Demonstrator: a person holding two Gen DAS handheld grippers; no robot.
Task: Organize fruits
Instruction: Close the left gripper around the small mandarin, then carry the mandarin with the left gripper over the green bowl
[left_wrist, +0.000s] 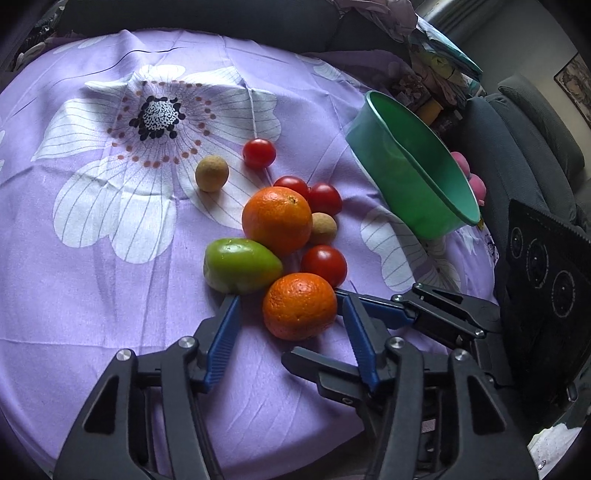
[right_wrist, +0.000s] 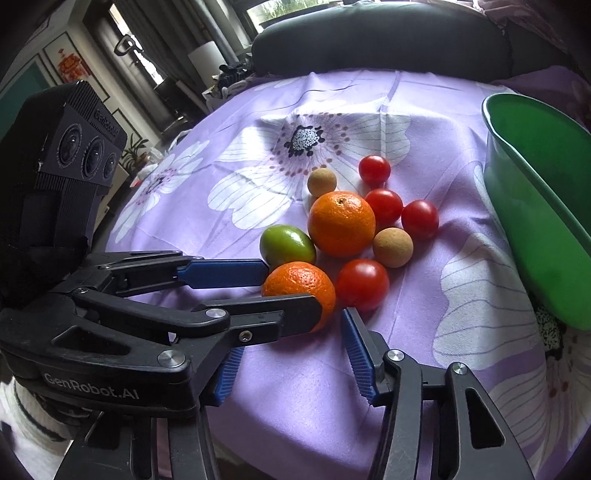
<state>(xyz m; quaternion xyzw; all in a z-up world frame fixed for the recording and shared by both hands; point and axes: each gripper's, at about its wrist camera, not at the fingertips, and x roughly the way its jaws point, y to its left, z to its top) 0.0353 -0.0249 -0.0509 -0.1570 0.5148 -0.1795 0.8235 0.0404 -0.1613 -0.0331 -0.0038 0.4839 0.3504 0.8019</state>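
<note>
Both grippers, left gripper and right gripper, are half-open, straddling one orange; colliding fingers risk knocking it away.

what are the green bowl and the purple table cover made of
Green bowl: likely plastic, smooth with a soft sheen, its thin rim moulded in one piece. Table cover: woven fabric, matte to faintly silky, with creases, fold lines and a printed flower.
</note>
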